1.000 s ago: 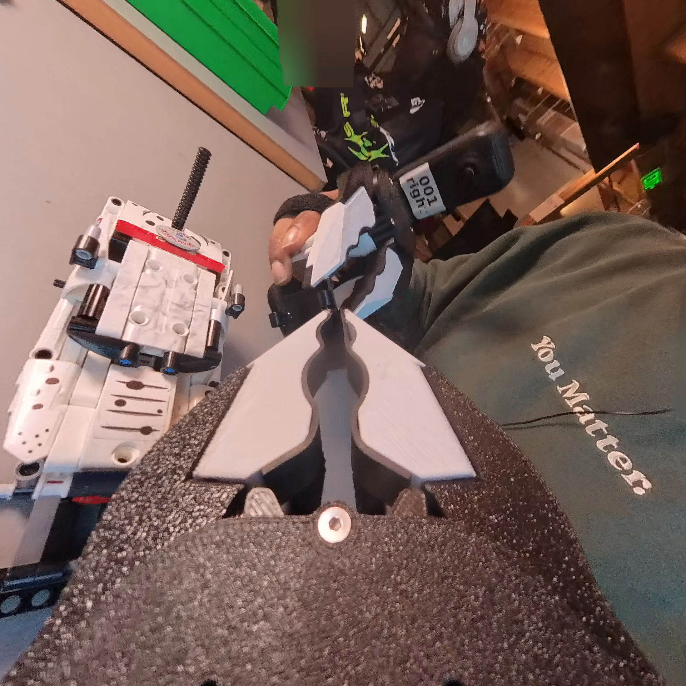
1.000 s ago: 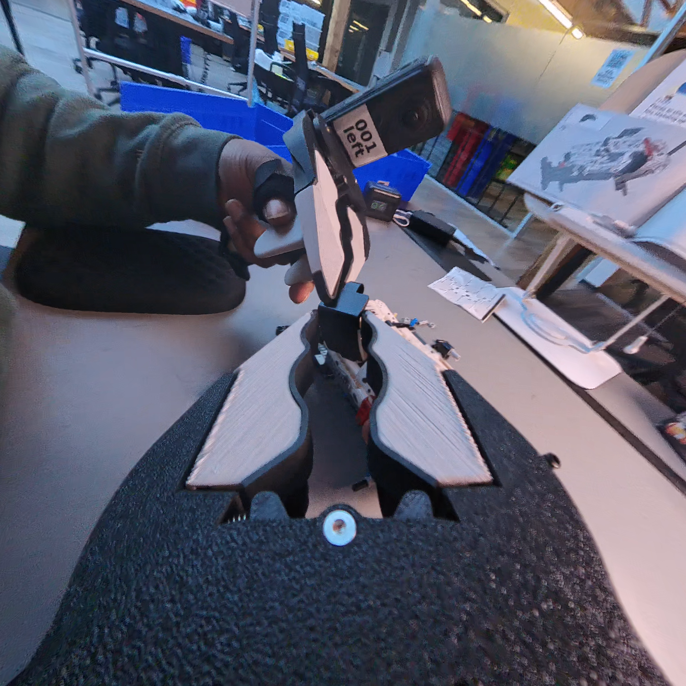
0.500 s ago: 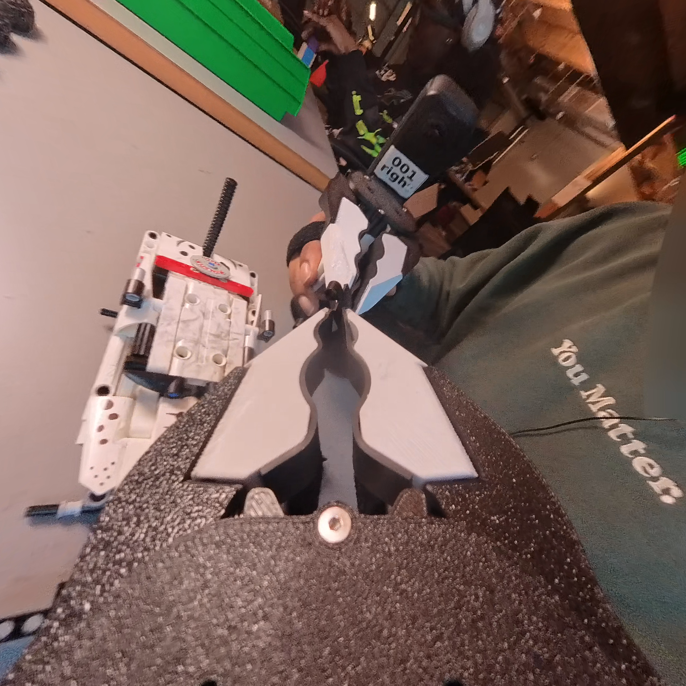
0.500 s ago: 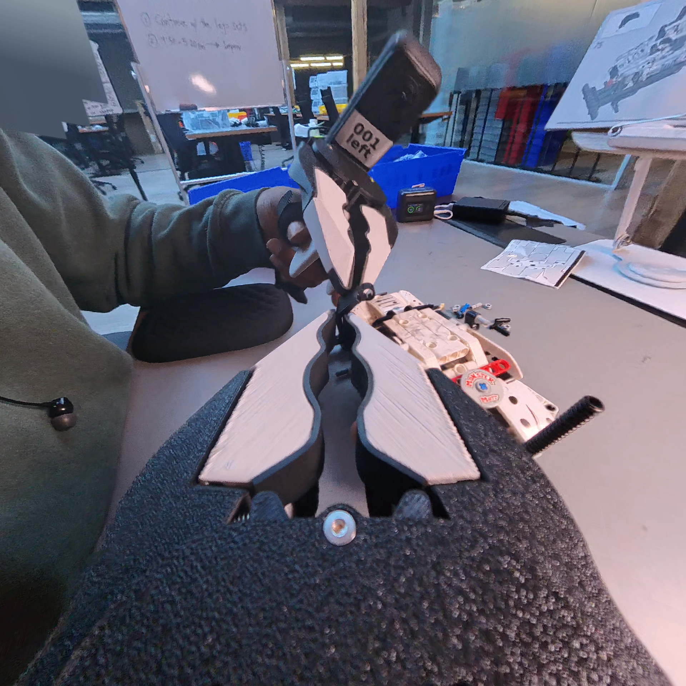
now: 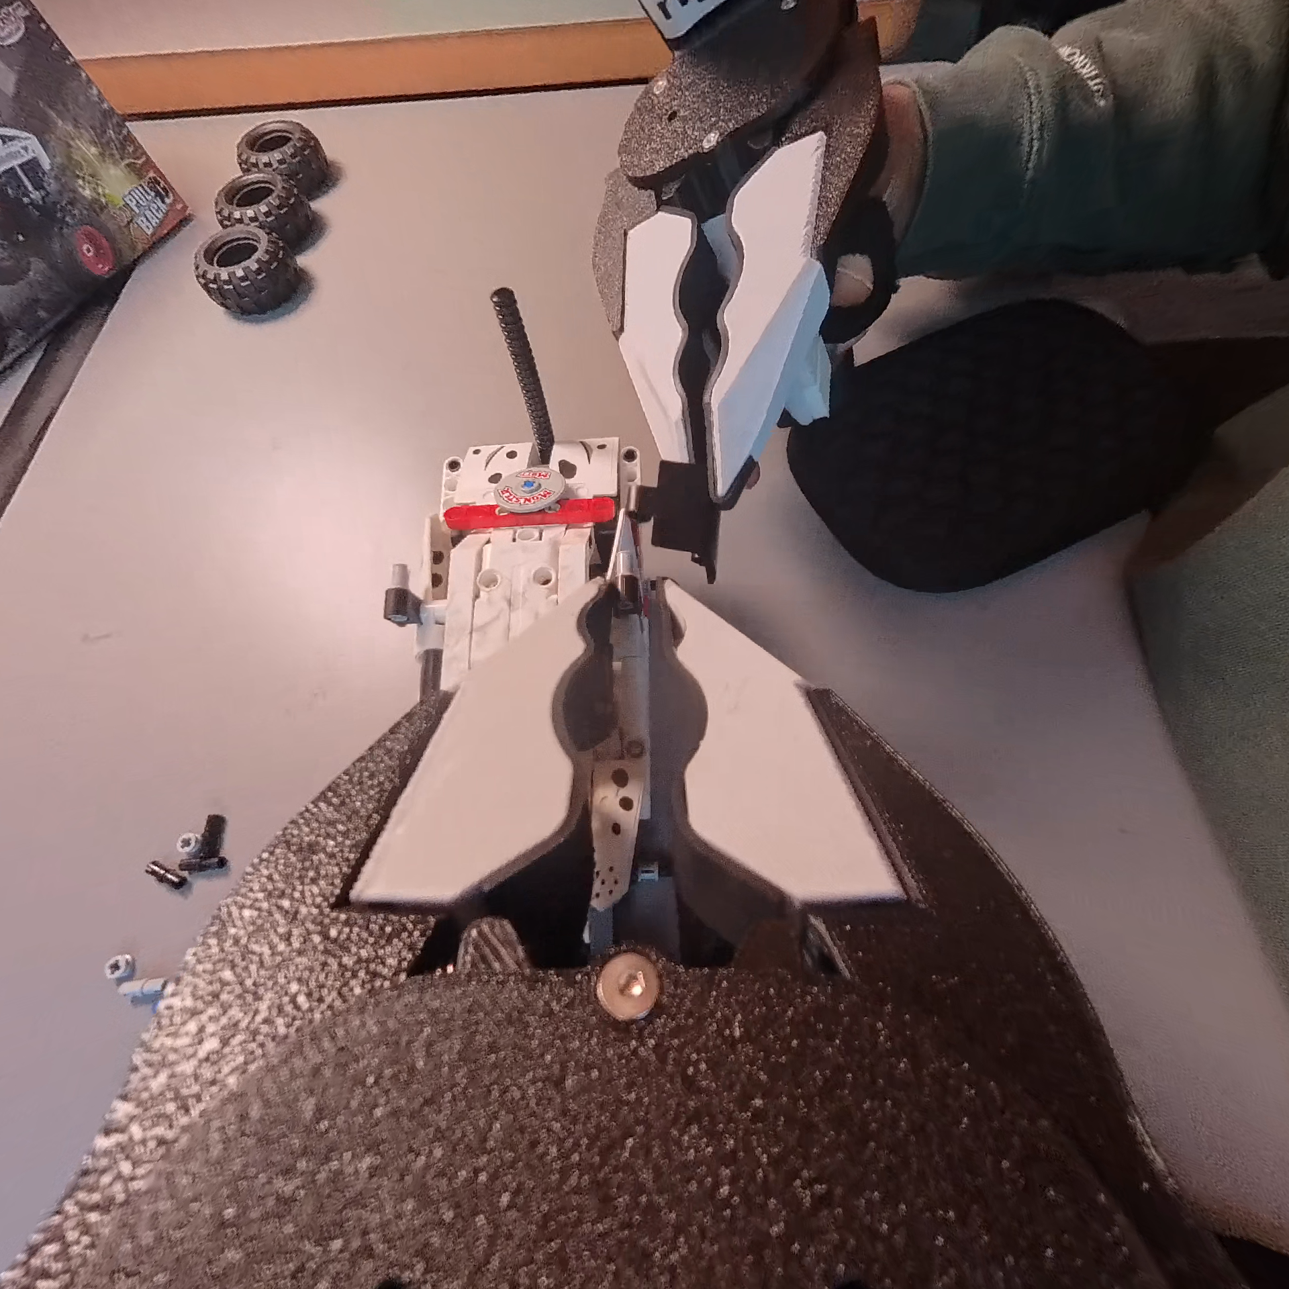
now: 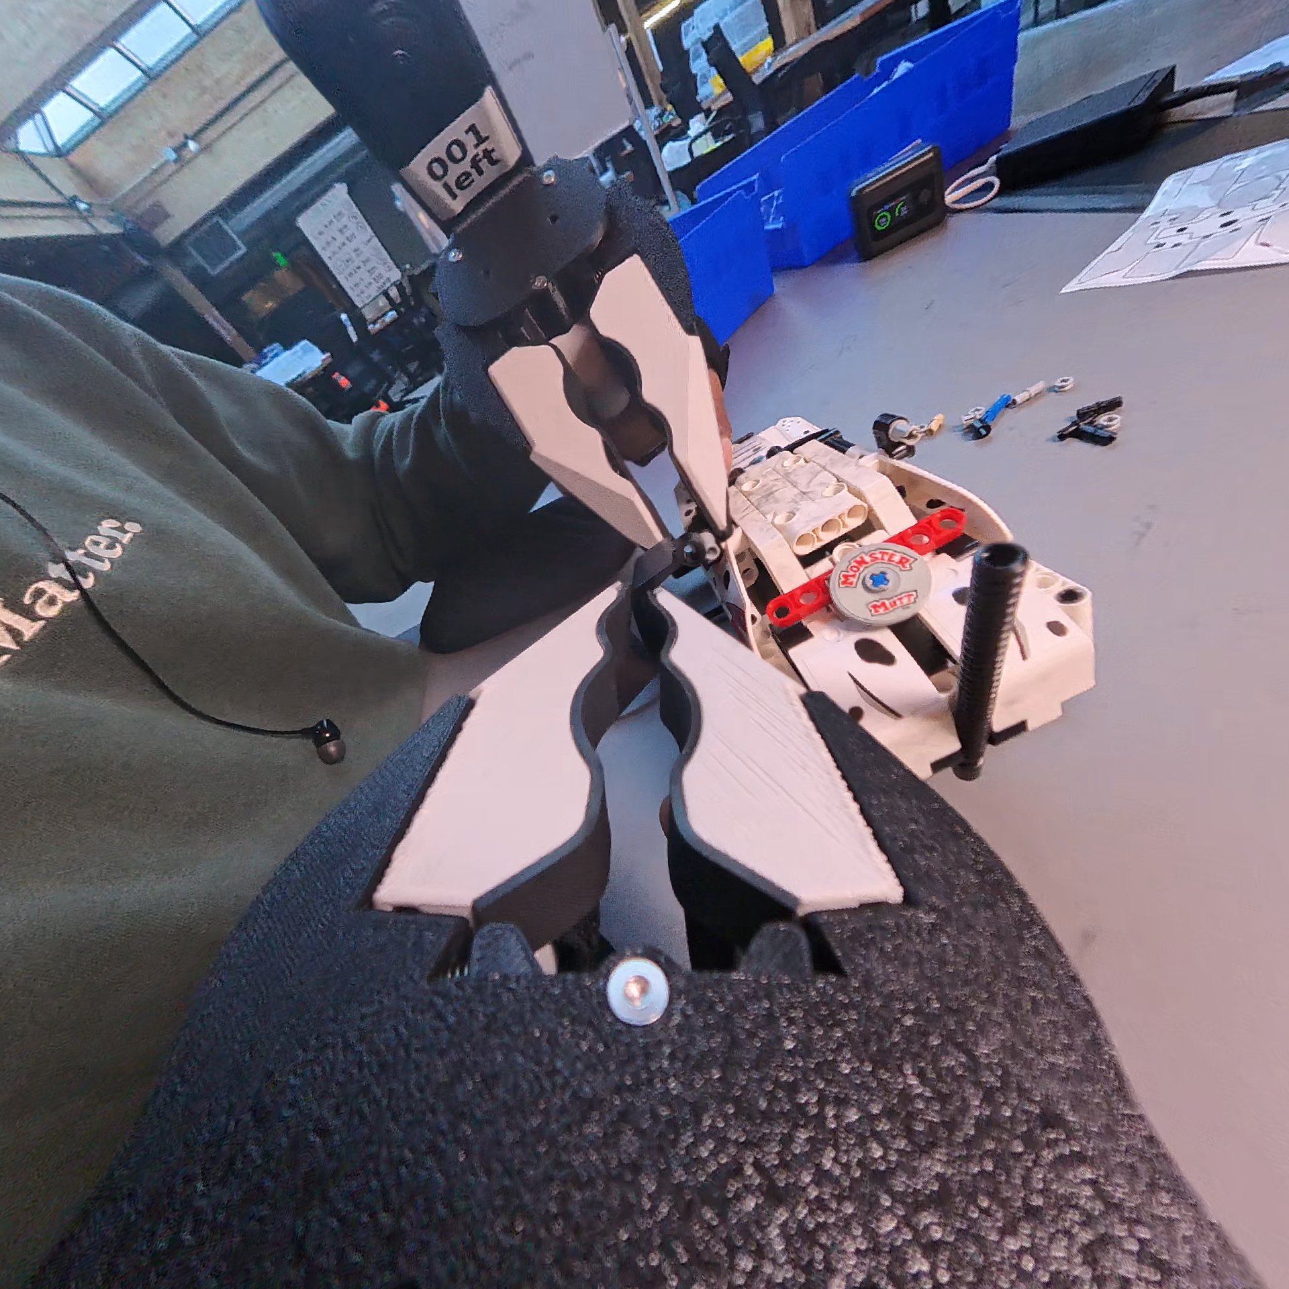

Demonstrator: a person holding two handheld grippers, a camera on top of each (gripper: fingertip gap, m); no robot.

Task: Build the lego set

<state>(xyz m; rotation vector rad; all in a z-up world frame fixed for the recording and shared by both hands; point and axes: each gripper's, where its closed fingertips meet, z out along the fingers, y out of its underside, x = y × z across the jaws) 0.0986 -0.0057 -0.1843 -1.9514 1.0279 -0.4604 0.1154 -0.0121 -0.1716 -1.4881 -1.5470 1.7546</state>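
A partly built white lego truck body (image 5: pixel 519 579), spotted with dark marks and crossed by a red beam (image 5: pixel 528 514) under a round grey badge (image 5: pixel 529 487), sits on a grey bench (image 5: pixel 209 488), a black ribbed antenna (image 5: pixel 523 370) rising from its rear end. The left gripper (image 5: pixel 631 593) comes in along the model's right flank, its tips closed on a thin white side panel (image 5: pixel 624 558) and a small black connector. The right gripper (image 5: pixel 704 481) reaches down from the opposite side, its fingers pressed together on a flat black lego piece (image 5: pixel 687 523) held just beside the model's rear corner; in the right wrist view the piece (image 6: pixel 656 561) touches the left gripper's (image 6: pixel 690 547) tips. Three knobby black tyres (image 5: pixel 258 223) lie well apart from the model near the bench's far edge, next to the printed set box (image 5: pixel 63 174). Small black and grey pins (image 5: pixel 188 854) are scattered on the bench to the model's left. A person's green sleeve (image 5: pixel 1088 132) extends behind the right gripper, above a black padded rest (image 5: pixel 976 446).
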